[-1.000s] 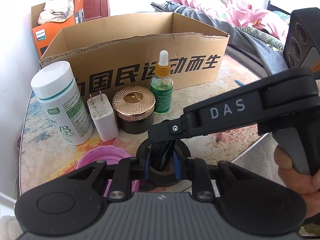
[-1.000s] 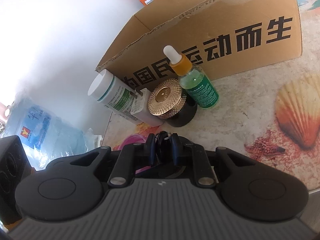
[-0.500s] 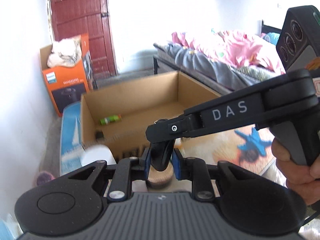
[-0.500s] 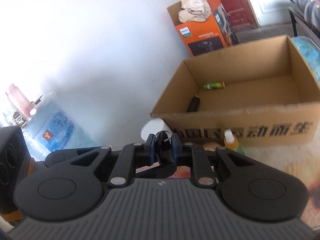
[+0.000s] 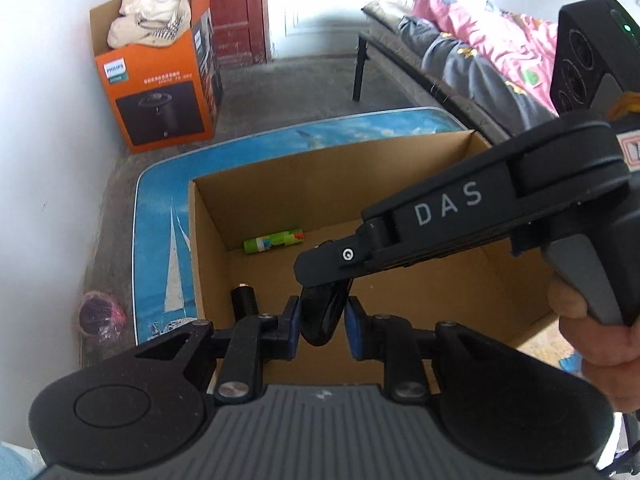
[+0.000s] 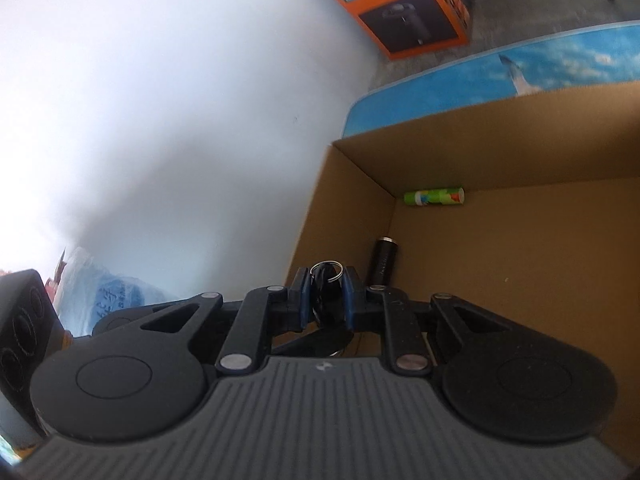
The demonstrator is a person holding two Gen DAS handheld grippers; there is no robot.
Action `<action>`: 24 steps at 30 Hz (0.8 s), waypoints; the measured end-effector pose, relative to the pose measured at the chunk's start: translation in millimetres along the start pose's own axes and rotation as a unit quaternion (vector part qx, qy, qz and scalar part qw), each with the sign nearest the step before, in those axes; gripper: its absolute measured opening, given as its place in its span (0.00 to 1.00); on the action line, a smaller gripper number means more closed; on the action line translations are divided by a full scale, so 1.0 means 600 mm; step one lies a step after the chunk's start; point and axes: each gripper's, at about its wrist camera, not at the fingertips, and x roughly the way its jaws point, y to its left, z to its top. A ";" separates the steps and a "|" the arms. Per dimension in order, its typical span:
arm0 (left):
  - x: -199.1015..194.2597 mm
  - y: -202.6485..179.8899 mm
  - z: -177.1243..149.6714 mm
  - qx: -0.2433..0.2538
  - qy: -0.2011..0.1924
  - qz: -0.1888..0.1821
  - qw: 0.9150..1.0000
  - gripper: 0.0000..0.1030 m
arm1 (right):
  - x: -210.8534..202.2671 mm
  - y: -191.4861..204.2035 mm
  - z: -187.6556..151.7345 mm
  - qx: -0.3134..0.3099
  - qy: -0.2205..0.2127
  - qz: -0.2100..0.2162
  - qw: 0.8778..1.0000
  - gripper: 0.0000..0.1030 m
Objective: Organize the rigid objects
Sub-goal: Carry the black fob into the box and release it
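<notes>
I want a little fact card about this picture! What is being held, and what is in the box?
held thing: a black key fob with a metal ring
right gripper: shut on the key fob
left gripper: its blue pads sit either side of the fob's lower end
place: both grippers are above the open cardboard box
in the box: a green tube lying by the far wall, and a black cylinder lying near the left wall
under the box: a table with a blue sea picture
</notes>
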 end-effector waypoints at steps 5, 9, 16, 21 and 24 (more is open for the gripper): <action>0.064 0.014 0.018 -0.010 0.047 0.022 0.999 0.24 | 0.070 -0.049 0.033 0.043 0.040 -0.003 0.998 0.14; 0.080 0.018 0.017 -0.005 0.056 0.029 0.998 0.25 | 0.114 -0.067 0.045 0.046 0.052 -0.021 0.997 0.15; 0.070 0.018 0.018 -0.020 0.049 0.025 0.998 0.25 | 0.152 -0.070 0.061 0.022 0.052 -0.055 0.997 0.21; 0.015 0.018 0.014 -0.032 0.011 0.007 0.999 0.26 | 0.108 -0.056 0.049 0.013 0.026 -0.046 0.999 0.27; -0.029 0.017 0.004 -0.036 -0.016 -0.006 0.999 0.27 | 0.053 -0.039 0.036 0.001 0.000 -0.033 0.999 0.27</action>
